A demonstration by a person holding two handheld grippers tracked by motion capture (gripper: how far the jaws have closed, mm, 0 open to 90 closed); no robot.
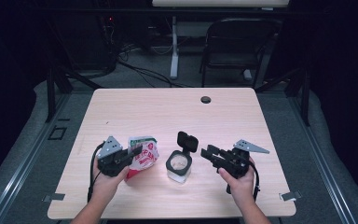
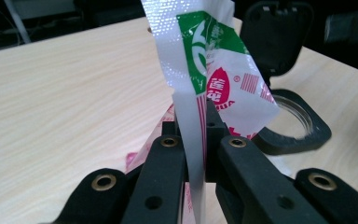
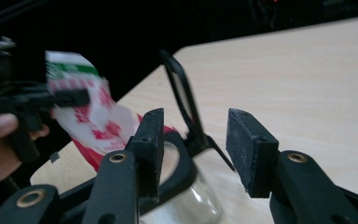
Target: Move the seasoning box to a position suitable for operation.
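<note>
L gripper (image 1: 129, 157) clamping red-white-green packet (image 1: 144, 154) edge, lifting it off table (image 1: 135, 112) | R gripper (image 1: 207, 154) gaping wide, empty; hovering just beside glass jar (image 1: 179, 167) w/ black flip lid (image 1: 187, 141) standing open

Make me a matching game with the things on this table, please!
Things:
1. red, white and green plastic packet
2. clear glass jar with black rim
3. black hinged lid
4. right gripper

States:
A. flipped up open
B. open, holding nothing
C. pinched in the left gripper
D. standing between the two grippers

Pairs: 1-C, 2-D, 3-A, 4-B
</note>
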